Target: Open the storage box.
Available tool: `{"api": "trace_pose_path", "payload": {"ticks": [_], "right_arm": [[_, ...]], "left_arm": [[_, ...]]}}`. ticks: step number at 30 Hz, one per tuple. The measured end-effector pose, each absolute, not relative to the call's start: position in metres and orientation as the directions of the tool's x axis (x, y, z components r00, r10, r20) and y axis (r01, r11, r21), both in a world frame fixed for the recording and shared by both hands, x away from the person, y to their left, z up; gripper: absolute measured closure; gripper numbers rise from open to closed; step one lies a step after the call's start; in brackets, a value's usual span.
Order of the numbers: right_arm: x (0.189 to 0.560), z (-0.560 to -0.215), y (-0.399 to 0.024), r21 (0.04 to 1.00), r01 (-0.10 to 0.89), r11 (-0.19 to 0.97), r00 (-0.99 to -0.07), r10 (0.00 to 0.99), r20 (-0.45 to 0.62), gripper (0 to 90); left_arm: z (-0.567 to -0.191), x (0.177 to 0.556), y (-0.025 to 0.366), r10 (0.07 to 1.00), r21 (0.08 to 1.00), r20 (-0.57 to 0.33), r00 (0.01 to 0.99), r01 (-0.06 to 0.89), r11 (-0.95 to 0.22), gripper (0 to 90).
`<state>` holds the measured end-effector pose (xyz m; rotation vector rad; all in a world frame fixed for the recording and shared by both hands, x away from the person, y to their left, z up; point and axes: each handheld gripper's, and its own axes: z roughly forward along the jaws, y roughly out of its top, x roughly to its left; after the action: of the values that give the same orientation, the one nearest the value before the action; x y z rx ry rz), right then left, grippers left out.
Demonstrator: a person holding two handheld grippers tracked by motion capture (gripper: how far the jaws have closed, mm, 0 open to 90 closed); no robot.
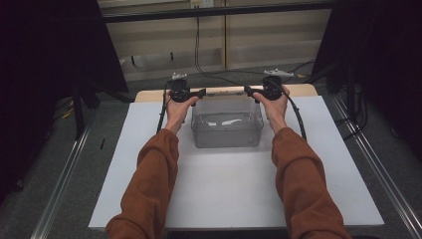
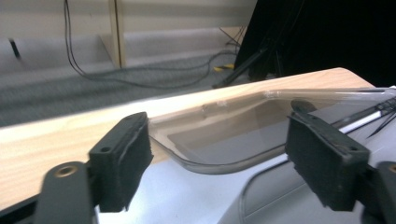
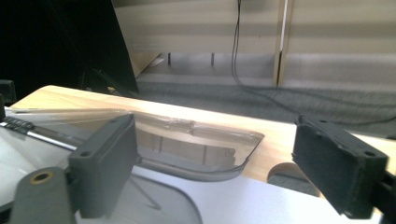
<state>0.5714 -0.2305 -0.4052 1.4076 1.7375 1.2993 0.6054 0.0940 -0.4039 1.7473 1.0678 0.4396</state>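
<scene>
Two grippers, left gripper (image 1: 203,92) and right gripper (image 1: 247,90), padded jaws apart, flanking clear rounded plastic bin (image 1: 227,135).

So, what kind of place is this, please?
Probably a lab or a recording room, not a home. A white table holds just one clear bin, black curtains hang at both sides, and loose cables run across the grey floor behind.
</scene>
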Motion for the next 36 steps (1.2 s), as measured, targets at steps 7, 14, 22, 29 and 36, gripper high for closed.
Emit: {"api": "trace_pose_path", "payload": {"ticks": [7, 14, 22, 29, 36], "right_arm": [[0.553, -0.398, -0.232, 0.934, 0.358, -0.007, -0.343, 0.929, 0.138, 4.8], [0.537, -0.398, -0.223, 0.952, 0.302, 0.041, -0.354, 0.932, 0.072, 4.3], [0.518, -0.402, -0.223, 0.963, 0.265, 0.058, -0.351, 0.935, 0.04, 2.3], [0.494, -0.403, -0.23, 0.967, 0.246, 0.059, -0.33, 0.944, 0.026, 0.4], [0.472, -0.4, -0.233, 0.976, 0.209, 0.056, -0.326, 0.945, 0.016, 0.8]], "left_arm": [[-0.391, 0.589, 0.093, 0.807, 0.916, -0.118, 0.579, 0.378, -0.137, 11.5], [-0.386, 0.572, 0.107, 0.816, 0.931, -0.1, 0.57, 0.343, -0.125, 5.3], [-0.38, 0.547, 0.118, 0.786, 0.956, -0.076, 0.613, 0.27, -0.118, 3.5], [-0.384, 0.521, 0.122, 0.788, 0.973, -0.06, 0.613, 0.213, -0.093, 2.4], [-0.386, 0.501, 0.128, 0.781, 0.981, -0.076, 0.62, 0.188, -0.054, 3.1]]}}
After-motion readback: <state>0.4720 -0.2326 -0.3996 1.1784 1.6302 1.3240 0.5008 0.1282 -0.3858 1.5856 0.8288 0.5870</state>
